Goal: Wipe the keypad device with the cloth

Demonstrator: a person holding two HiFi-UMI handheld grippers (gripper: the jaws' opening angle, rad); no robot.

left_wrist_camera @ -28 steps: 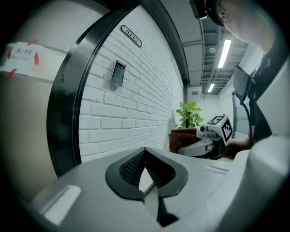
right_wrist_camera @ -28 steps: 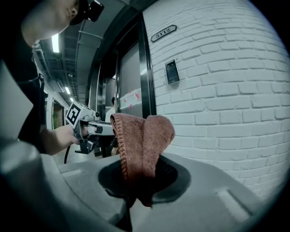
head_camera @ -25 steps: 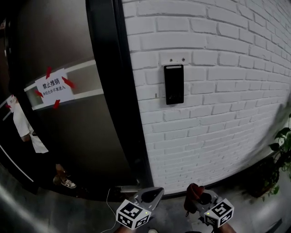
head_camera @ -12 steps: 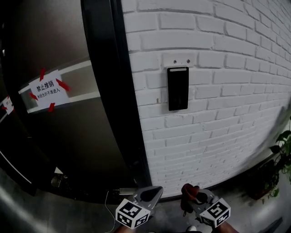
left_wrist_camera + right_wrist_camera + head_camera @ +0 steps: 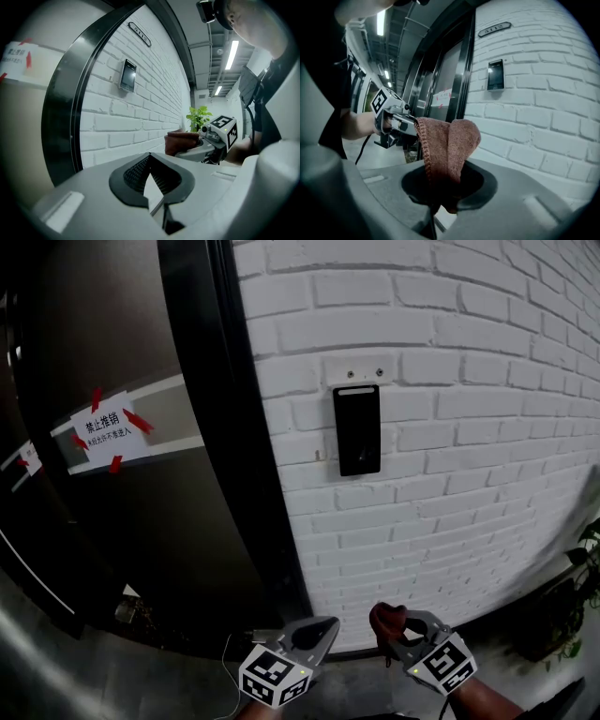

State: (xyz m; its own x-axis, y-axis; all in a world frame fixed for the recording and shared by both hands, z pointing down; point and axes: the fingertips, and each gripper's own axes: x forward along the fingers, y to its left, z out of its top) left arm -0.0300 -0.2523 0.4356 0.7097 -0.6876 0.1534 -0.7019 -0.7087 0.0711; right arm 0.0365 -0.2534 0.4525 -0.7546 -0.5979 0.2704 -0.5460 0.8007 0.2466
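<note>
The black keypad device (image 5: 357, 430) is fixed upright on the white brick wall (image 5: 469, 427), well above both grippers; it also shows as the keypad (image 5: 127, 76) and the keypad (image 5: 495, 75) in the two gripper views. My right gripper (image 5: 392, 637) is low at the bottom right, shut on a folded reddish-brown cloth (image 5: 446, 150) that sticks up between its jaws, the cloth (image 5: 386, 621) pointing toward the wall. My left gripper (image 5: 319, 641) is beside it at the bottom centre, jaws shut with nothing between them (image 5: 151, 174). Neither touches the keypad.
A dark metal door frame (image 5: 234, 446) runs left of the brick wall, with a glass door bearing a taped paper notice (image 5: 105, 426). A potted plant (image 5: 583, 568) stands at the far right. A thin cable (image 5: 225, 662) lies on the floor near the frame's foot.
The view has shifted closer to the wall and the person behind the glass door is gone. Both grippers have stayed low; the right one with the cloth has risen slightly.
</note>
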